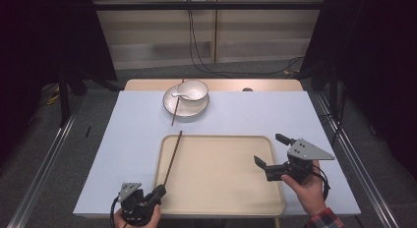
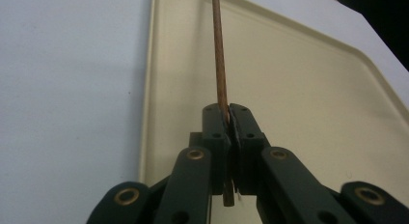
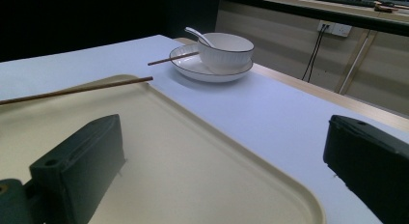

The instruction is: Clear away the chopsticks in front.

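My left gripper (image 1: 160, 190) sits at the tray's near left corner, shut on a brown chopstick (image 1: 173, 157) that runs forward along the tray's left edge. In the left gripper view the chopstick (image 2: 219, 55) is pinched between the closed jaws. A second chopstick (image 1: 175, 111) rests against the white plate (image 1: 169, 104), which carries a white bowl (image 1: 193, 89) with a spoon (image 1: 178, 94). My right gripper (image 1: 272, 148) hangs open over the tray's right edge, nothing between its fingers. The right gripper view shows the bowl (image 3: 225, 50) and the held chopstick (image 3: 77, 90) ahead.
A cream tray (image 1: 221, 188) lies near the front of the pale blue table (image 1: 133, 134). A wooden strip (image 1: 275, 84) borders the table's far edge. Cables trail on the floor beyond, and dark curtains flank both sides.
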`<state>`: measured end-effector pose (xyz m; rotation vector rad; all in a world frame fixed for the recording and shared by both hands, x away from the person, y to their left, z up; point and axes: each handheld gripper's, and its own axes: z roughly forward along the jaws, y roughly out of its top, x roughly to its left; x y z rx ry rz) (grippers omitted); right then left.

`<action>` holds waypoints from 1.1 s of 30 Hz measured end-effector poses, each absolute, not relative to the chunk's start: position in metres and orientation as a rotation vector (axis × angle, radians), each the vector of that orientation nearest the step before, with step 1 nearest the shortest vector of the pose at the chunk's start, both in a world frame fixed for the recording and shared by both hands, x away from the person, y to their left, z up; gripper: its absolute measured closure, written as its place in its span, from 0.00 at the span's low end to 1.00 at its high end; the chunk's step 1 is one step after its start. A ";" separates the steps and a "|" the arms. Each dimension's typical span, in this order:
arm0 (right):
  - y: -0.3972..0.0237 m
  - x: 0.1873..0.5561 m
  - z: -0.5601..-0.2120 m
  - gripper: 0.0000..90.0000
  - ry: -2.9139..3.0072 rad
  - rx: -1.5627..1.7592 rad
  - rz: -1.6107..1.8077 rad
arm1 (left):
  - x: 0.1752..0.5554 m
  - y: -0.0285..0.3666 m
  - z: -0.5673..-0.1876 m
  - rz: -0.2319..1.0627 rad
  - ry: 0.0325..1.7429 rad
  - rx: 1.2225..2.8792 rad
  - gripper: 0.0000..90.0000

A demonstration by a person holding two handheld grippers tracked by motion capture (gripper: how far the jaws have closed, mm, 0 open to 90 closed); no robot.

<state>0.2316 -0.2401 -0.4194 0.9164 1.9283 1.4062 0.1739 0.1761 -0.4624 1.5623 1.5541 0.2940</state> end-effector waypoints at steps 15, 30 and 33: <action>-0.240 0.232 -0.420 0.00 1.926 0.912 1.408 | 0.182 0.173 -0.464 0.318 1.559 1.576 0.92; -0.241 0.232 -0.419 0.00 1.925 0.914 1.414 | 0.207 0.177 -0.444 0.383 1.454 1.538 0.63; -0.242 0.232 -0.419 0.00 1.928 0.912 1.412 | 0.220 0.176 -0.437 0.414 1.415 1.529 0.55</action>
